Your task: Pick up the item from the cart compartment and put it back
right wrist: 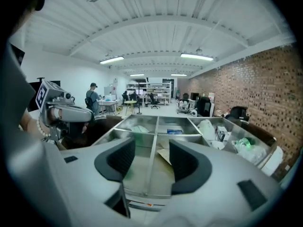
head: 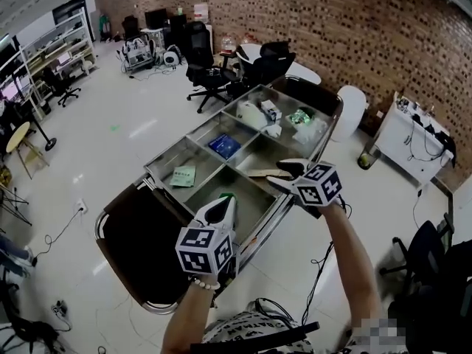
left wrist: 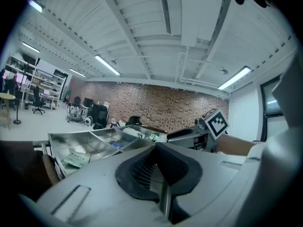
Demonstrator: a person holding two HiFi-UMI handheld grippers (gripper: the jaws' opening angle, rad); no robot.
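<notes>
The metal cart point(head: 254, 199) has several compartments. A flat tan item point(head: 264, 172) lies in the near right compartment, just beside my right gripper point(head: 284, 174). In the right gripper view that gripper point(right wrist: 152, 157) stands open with nothing between its pads, and the tan item point(right wrist: 164, 154) and the cart's divider point(right wrist: 152, 141) show through the gap. My left gripper point(head: 221, 206) hovers over the near left compartment. In its own view the left gripper point(left wrist: 154, 167) is shut and holds nothing. A green packet point(head: 183, 175) and a blue packet point(head: 224, 146) lie in farther compartments.
White items point(head: 254, 113) and a green bag point(head: 300, 116) fill the far compartments. A dark fabric bin point(head: 147, 242) hangs at the cart's near end. Office chairs point(head: 210, 72) stand beyond the cart, a white cabinet point(head: 409, 142) to the right. Cables point(head: 317, 271) trail on the floor.
</notes>
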